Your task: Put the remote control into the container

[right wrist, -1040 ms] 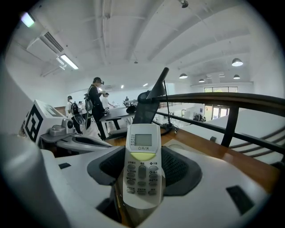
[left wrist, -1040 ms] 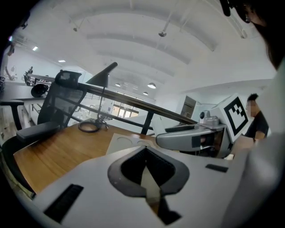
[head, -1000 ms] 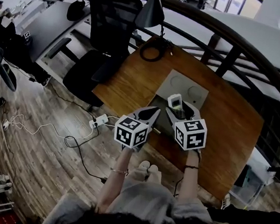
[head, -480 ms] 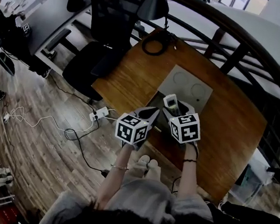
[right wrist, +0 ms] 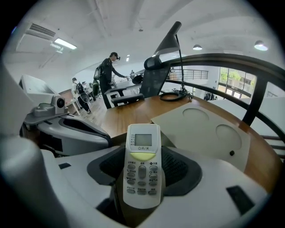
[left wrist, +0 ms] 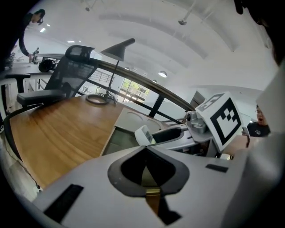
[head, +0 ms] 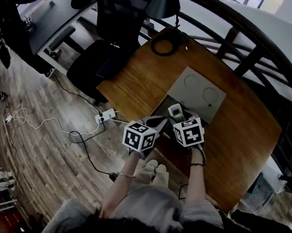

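Note:
A white remote control (right wrist: 142, 164) with a small screen and a yellow-green button sits lengthwise between the jaws of my right gripper (right wrist: 142, 156), which is shut on it. In the head view the remote (head: 174, 111) hangs over the near left part of the grey container (head: 163, 104), whose flat lid (head: 197, 92) with two round dents lies open behind it. My left gripper (head: 157, 123) is just left of the right one, shut with nothing in it; its tips meet in the left gripper view (left wrist: 144, 150). From there the remote (left wrist: 144, 135) shows above the container's dark inside (left wrist: 116, 140).
The container stands on a wooden table (head: 135, 77) near its front edge. A coiled cable (head: 164, 42) and a lamp (head: 163, 3) are at the far corner. An office chair (head: 111, 35) stands left of the table, a curved railing (head: 260, 45) behind it, a power strip (head: 105, 116) on the floor.
My right gripper has drawn the remote a little nearer and to the left, off the lid. The left gripper stayed beside it, shut.

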Tool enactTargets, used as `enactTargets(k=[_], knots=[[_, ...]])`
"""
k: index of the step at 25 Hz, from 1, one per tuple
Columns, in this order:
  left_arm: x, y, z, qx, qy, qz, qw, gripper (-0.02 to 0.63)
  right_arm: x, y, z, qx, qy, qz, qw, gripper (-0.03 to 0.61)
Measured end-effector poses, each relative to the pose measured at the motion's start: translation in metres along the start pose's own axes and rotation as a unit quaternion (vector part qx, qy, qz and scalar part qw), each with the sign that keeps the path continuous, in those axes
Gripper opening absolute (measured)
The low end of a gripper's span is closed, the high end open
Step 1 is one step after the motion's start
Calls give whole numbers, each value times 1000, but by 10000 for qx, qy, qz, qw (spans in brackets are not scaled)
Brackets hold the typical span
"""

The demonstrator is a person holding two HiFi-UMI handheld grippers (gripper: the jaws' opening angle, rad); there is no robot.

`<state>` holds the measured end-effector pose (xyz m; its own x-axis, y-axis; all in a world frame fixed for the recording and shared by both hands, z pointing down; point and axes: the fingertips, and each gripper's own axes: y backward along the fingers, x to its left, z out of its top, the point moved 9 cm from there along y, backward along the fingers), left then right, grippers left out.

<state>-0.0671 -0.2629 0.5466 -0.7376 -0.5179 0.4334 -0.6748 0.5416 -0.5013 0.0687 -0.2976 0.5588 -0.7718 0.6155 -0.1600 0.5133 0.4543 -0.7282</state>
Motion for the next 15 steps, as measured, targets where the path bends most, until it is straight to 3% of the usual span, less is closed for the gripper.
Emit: enactTargets(k=[15], knots=[[4, 0, -16, 190, 197, 30, 9996, 3, 5, -29, -13, 780, 454, 139, 9958, 264]])
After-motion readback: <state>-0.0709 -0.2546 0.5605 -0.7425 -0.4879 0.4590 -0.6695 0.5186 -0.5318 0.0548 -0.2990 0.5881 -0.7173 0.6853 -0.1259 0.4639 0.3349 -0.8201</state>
